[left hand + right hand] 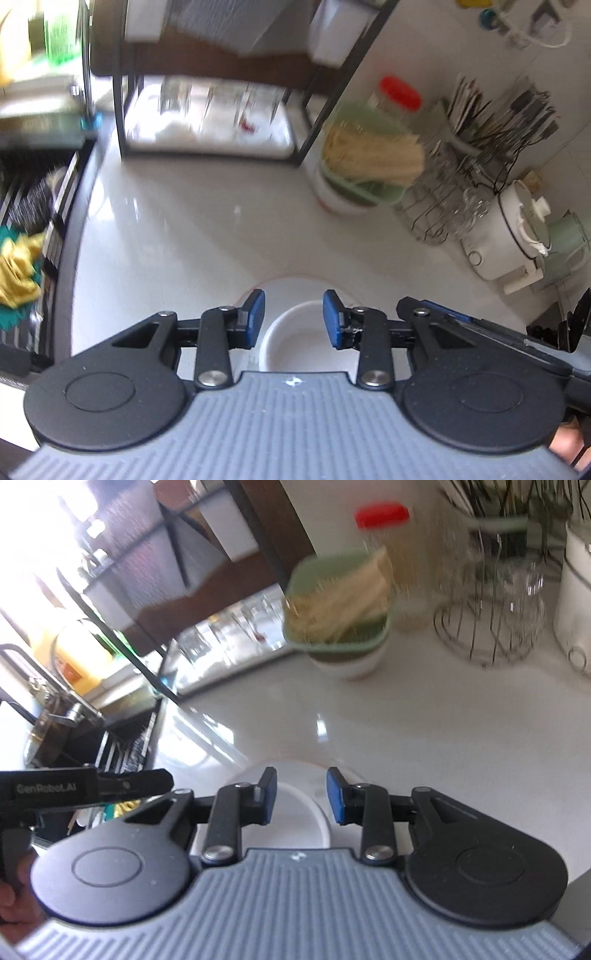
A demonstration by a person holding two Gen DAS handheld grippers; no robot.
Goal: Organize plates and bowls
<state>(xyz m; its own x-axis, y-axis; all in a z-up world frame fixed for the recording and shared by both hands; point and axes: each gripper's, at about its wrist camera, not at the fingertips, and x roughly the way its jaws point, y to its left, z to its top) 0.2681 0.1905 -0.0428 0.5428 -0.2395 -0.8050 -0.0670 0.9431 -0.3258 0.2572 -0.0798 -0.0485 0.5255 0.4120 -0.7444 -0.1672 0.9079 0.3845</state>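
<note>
White bowl (291,332) on white counter (207,229); blue-padded black tongs (294,318); red-lidded jar (400,92).

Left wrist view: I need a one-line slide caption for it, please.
Left gripper open above a small white bowl sitting on a white plate on the white counter, nothing between its pads.

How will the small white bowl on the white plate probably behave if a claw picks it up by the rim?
The small white bowl looks glazed and glossy, so it may slip between the pads. It seems rigid ceramic, probably breakable if dropped. Sitting loose on the white plate, it could slide when nudged.
</note>
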